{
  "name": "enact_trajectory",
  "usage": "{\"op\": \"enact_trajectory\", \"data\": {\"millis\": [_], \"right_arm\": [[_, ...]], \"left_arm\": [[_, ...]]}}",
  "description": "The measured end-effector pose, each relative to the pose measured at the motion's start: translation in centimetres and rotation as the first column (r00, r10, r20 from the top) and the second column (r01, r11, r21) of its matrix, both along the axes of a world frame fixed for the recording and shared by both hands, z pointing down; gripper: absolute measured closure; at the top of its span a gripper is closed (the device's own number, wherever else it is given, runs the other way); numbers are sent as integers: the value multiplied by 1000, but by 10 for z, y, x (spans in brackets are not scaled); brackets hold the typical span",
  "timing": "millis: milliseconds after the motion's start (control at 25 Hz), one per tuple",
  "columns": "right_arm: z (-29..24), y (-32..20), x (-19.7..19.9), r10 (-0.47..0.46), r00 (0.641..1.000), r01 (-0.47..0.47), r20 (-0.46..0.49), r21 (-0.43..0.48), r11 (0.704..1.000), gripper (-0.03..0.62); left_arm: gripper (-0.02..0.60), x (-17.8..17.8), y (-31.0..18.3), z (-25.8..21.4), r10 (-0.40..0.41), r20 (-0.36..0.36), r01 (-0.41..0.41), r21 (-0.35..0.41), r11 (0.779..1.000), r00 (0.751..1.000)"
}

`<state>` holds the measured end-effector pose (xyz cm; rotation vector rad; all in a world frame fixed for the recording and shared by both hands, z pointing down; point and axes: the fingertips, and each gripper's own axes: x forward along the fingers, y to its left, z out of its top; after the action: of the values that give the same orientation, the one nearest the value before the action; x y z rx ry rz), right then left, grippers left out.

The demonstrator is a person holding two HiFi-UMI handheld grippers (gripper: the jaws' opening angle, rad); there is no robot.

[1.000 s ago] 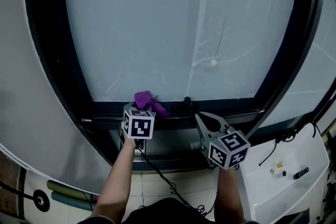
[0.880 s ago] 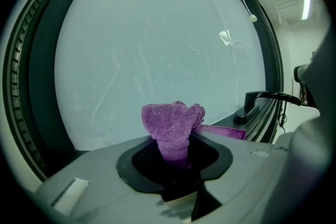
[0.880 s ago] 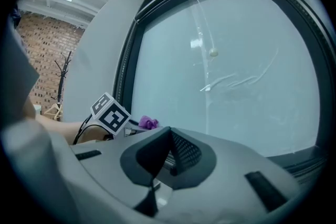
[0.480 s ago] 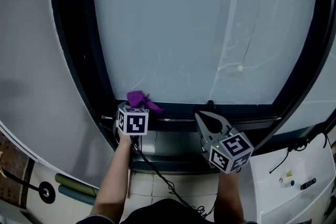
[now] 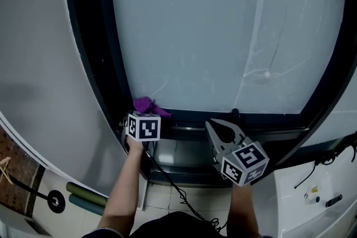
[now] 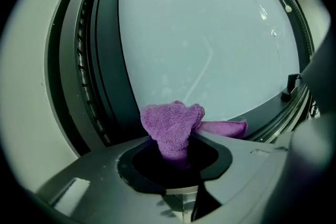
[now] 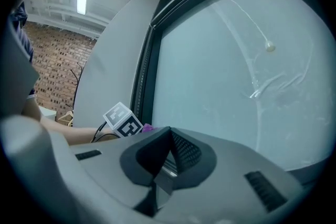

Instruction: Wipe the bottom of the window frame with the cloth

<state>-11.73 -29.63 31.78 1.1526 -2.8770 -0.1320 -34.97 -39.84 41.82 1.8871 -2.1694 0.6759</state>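
Observation:
A purple cloth (image 5: 146, 105) lies bunched on the bottom rail of the dark window frame (image 5: 223, 117), close to its lower left corner. My left gripper (image 5: 143, 115) is shut on the cloth (image 6: 173, 127), which bulges up between the jaws and trails a flap to the right along the rail. My right gripper (image 5: 224, 132) hangs below the rail near the middle, jaws shut with nothing between them. In the right gripper view the left gripper's marker cube (image 7: 123, 119) shows at the left, with a sliver of purple beside it.
Frosted glass (image 5: 223, 30) fills the window; a thin cord with a small bead (image 5: 266, 74) hangs on it. A small black knob (image 5: 235, 112) sits on the rail right of the cloth. A grey wall (image 5: 39, 64) flanks the left; a white unit (image 5: 318, 198) stands lower right.
My left gripper has dragged the cloth leftward along the bottom rail toward the frame's left corner. The right gripper has kept its place relative to the body.

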Motion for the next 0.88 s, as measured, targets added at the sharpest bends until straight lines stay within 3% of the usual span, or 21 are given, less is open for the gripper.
{"op": "enact_trajectory", "data": {"millis": [400, 640, 880], "right_arm": [[-3, 5, 21, 13, 1000, -13, -3, 6, 1000, 592], [-5, 5, 32, 21, 1000, -21, -14, 7, 1000, 592], [1, 7, 49, 48, 998, -48, -31, -12, 999, 592]], "left_arm": [[445, -15, 4, -3, -191, 14, 190, 44, 981, 982], [445, -11, 4, -2, -165, 30, 164, 33, 986, 986], [446, 15, 0, 4, -92, 28, 91, 30, 995, 995]]}}
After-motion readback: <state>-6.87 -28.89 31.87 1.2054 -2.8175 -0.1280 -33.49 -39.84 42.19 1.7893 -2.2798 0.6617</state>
